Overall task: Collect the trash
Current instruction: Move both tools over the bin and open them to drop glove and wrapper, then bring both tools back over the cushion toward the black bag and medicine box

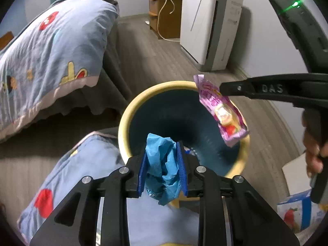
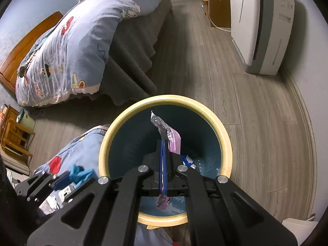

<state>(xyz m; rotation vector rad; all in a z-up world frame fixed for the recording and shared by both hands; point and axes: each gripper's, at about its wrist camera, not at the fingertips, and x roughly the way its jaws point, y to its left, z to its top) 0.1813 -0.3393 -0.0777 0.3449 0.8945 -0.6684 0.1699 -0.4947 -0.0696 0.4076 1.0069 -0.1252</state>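
A round bin with a cream rim (image 1: pixel 143 96) (image 2: pixel 217 123) and dark teal inside stands on the floor. My left gripper (image 1: pixel 163 149) is shut on a crumpled blue paper (image 1: pixel 164 168) at the bin's near rim; it also shows in the right wrist view (image 2: pixel 79 174). My right gripper (image 2: pixel 164 143) is shut on a pink snack wrapper (image 2: pixel 174 139) and holds it over the bin's opening; in the left wrist view the wrapper (image 1: pixel 221 110) hangs from the right gripper (image 1: pixel 223 89) above the far right rim. Some trash (image 2: pixel 188 160) lies at the bin's bottom.
A bed with a blue cartoon quilt (image 1: pixel 47 47) (image 2: pixel 71 47) stands to the left. More quilt (image 1: pixel 82 164) lies on the floor by the bin. A white appliance (image 1: pixel 209 24) (image 2: pixel 260 24) stands at the back right. A carton (image 1: pixel 297 211) sits lower right.
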